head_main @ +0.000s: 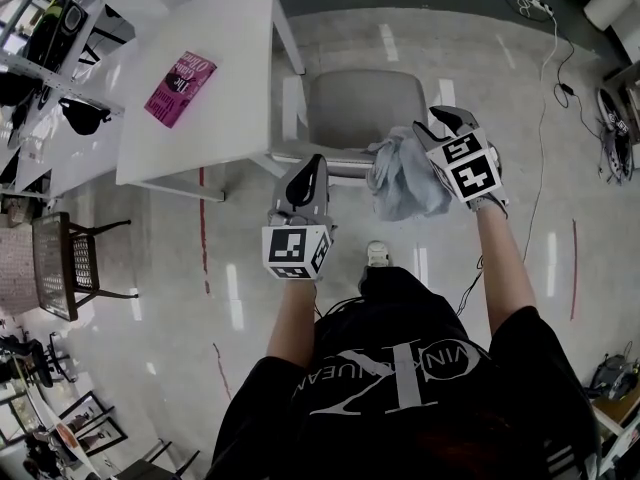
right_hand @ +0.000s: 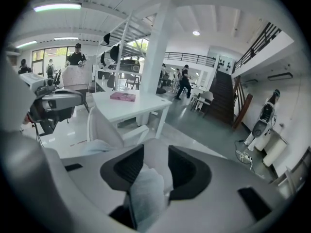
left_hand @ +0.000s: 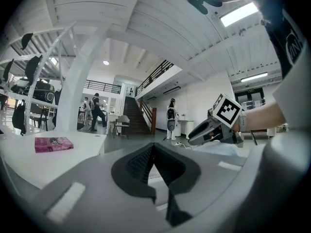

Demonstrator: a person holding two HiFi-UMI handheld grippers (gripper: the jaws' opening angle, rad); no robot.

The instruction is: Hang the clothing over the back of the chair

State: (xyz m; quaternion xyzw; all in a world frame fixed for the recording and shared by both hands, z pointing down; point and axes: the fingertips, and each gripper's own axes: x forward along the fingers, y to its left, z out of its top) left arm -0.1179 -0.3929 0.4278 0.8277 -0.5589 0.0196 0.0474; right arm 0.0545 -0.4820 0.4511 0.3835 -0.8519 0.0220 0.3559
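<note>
Hanging clothing (head_main: 405, 183) lies between parted jaws of the right gripper (right_hand: 156, 166)

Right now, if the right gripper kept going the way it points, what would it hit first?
The right gripper would first meet the clothing between its open jaws, then probably the chair, though depth is unclear.

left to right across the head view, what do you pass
black chair → pink book → left gripper → clothing → right gripper → cable on the floor
</note>
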